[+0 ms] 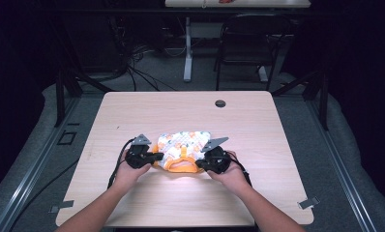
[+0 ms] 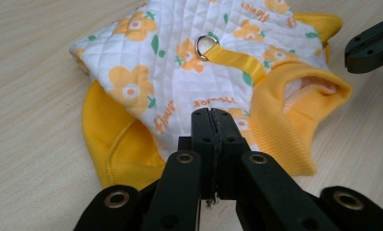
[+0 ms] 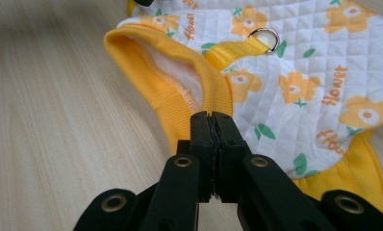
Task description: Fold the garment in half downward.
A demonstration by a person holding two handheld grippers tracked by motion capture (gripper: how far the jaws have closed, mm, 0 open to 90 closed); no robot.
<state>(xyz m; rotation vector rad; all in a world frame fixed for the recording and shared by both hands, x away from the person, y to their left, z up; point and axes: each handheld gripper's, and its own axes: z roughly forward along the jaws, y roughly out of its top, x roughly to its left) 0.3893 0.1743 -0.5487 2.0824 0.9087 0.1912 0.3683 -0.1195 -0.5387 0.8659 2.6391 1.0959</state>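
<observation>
A small quilted white garment (image 1: 183, 145) with orange flowers and yellow trim lies flat on the wooden table (image 1: 132, 111). A yellow strap with a metal ring (image 2: 206, 45) crosses its back, and its ribbed yellow collar (image 3: 165, 72) stands open. My left gripper (image 1: 157, 157) is shut at the garment's near left edge, its tips (image 2: 212, 114) over the white cloth. My right gripper (image 1: 199, 160) is shut at the near right edge, its tips (image 3: 212, 116) in front of the collar. No cloth shows between either pair of jaws. The right gripper's jaw (image 2: 372, 45) also appears beside the collar.
A round cable hole (image 1: 220, 103) sits near the table's far edge. Bare wood surrounds the garment on all sides. Beyond the table stand a chair (image 1: 251, 43) and a white table leg (image 1: 187, 48) on a dark floor with cables.
</observation>
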